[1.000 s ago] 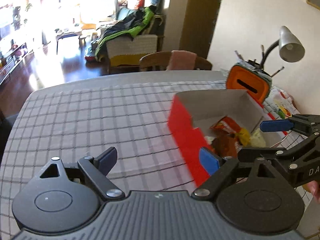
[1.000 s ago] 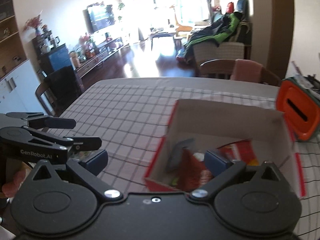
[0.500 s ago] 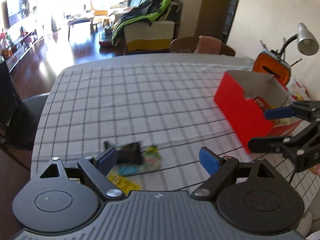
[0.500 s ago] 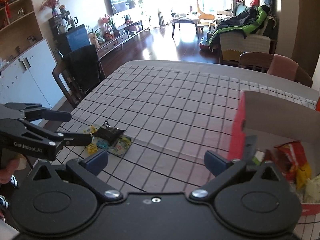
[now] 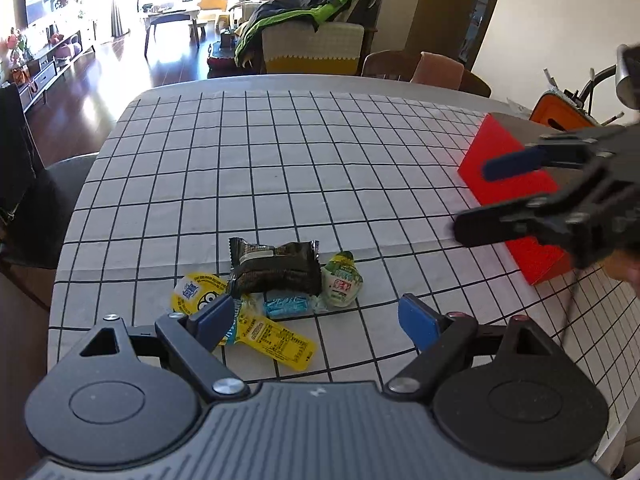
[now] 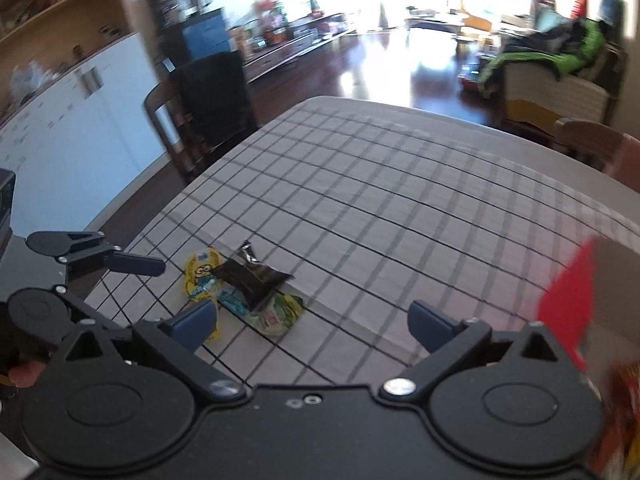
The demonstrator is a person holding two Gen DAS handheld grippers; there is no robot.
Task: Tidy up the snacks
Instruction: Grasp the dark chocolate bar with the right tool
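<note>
A small pile of snacks lies on the checked tablecloth: a black wrapper (image 5: 276,267), a yellow minion packet (image 5: 196,292), a flat yellow sachet (image 5: 276,338), a blue packet (image 5: 288,306) and a green-white pouch (image 5: 342,284). The black wrapper (image 6: 254,278) and the green pouch (image 6: 280,312) also show in the right wrist view. My left gripper (image 5: 316,318) is open and empty just short of the pile. My right gripper (image 6: 314,322) is open and empty, right of the pile. The red box (image 5: 508,184) stands at the right.
The table (image 5: 280,152) has its left edge close to the pile, with a dark chair (image 5: 40,208) beside it. An orange case (image 5: 560,112) stands behind the red box. More chairs (image 5: 424,70) stand at the far edge.
Both grippers have swung left, away from the red box and toward the snack pile. The pile is now close in front of the left gripper. Both stay open.
</note>
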